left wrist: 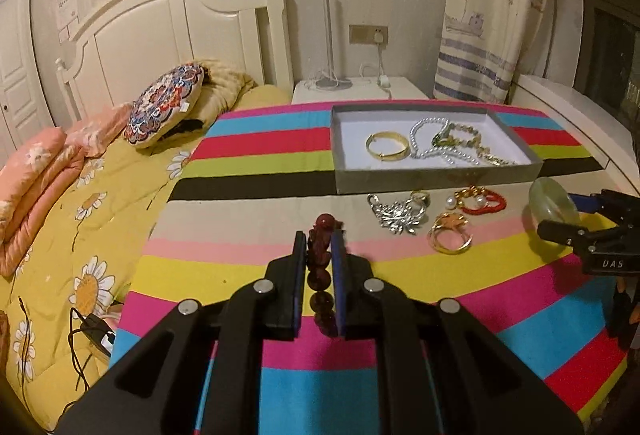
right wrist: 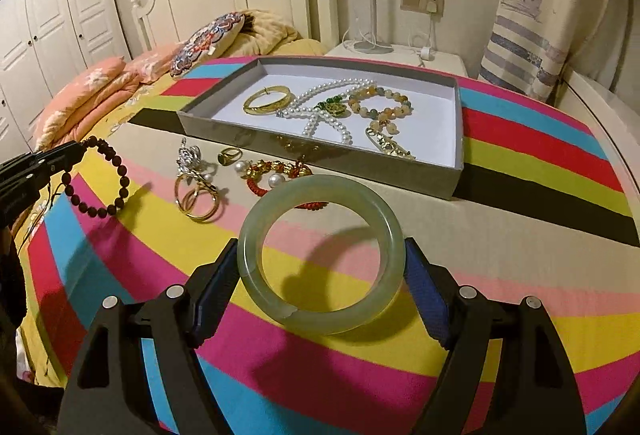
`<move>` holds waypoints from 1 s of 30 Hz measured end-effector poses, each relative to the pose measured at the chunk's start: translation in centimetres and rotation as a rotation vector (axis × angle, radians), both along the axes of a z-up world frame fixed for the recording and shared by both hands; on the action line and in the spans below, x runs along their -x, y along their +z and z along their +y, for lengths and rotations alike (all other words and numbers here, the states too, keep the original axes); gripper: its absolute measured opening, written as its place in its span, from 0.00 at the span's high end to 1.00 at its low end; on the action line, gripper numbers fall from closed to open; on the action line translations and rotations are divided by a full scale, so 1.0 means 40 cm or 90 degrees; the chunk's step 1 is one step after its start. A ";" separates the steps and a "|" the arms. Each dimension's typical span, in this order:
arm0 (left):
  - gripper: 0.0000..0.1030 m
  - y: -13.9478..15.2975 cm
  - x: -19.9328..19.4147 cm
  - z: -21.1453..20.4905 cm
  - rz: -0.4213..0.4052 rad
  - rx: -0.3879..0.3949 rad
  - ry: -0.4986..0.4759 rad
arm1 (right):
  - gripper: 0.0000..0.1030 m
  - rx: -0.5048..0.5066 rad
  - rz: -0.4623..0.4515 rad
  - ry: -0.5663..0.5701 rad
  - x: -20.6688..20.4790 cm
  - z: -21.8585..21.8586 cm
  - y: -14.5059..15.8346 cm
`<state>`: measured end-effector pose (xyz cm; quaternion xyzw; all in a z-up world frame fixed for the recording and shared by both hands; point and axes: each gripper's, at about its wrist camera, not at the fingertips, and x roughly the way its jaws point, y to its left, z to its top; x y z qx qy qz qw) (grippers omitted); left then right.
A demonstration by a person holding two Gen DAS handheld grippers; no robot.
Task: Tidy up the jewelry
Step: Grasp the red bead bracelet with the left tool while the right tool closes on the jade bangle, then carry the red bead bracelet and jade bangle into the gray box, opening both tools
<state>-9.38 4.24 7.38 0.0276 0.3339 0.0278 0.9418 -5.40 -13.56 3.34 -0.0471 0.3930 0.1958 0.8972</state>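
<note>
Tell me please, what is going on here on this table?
A person is sorting jewelry with two handheld grippers. The left gripper is shut on a dark red bead bracelet, and the right gripper holds a pale green bangle above the striped cloth. The grey tray already holds a gold bangle, a pearl necklace and a bead bracelet. Several pieces, among them gold rings, lie on the cloth in front of it.

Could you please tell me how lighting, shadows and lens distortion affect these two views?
Left wrist view: warm dim light, straight headboard bowed by the fisheye. Right wrist view: jade bangle casts a hard ring shadow on the striped cloth; box edges curve, corners vignetted.
</note>
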 end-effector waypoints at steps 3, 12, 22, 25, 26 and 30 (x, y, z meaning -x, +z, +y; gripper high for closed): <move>0.89 0.017 0.015 -0.011 -0.009 -0.006 -0.003 | 0.26 -0.004 -0.010 0.001 0.016 -0.010 0.016; 0.89 0.055 0.044 -0.041 -0.028 -0.027 -0.020 | 0.26 -0.005 -0.027 0.003 0.061 -0.028 0.038; 0.89 0.093 0.022 -0.081 -0.039 -0.043 -0.059 | 0.26 0.000 -0.046 0.010 0.060 -0.016 0.061; 0.89 0.103 -0.002 -0.093 -0.041 -0.047 -0.073 | 0.26 0.004 -0.050 0.013 0.041 -0.007 0.067; 0.89 0.106 -0.012 -0.097 -0.040 -0.046 -0.078 | 0.26 0.005 -0.051 0.014 0.034 -0.006 0.069; 0.89 0.111 -0.066 -0.109 -0.035 -0.040 -0.096 | 0.25 0.012 -0.060 0.016 -0.002 0.001 0.081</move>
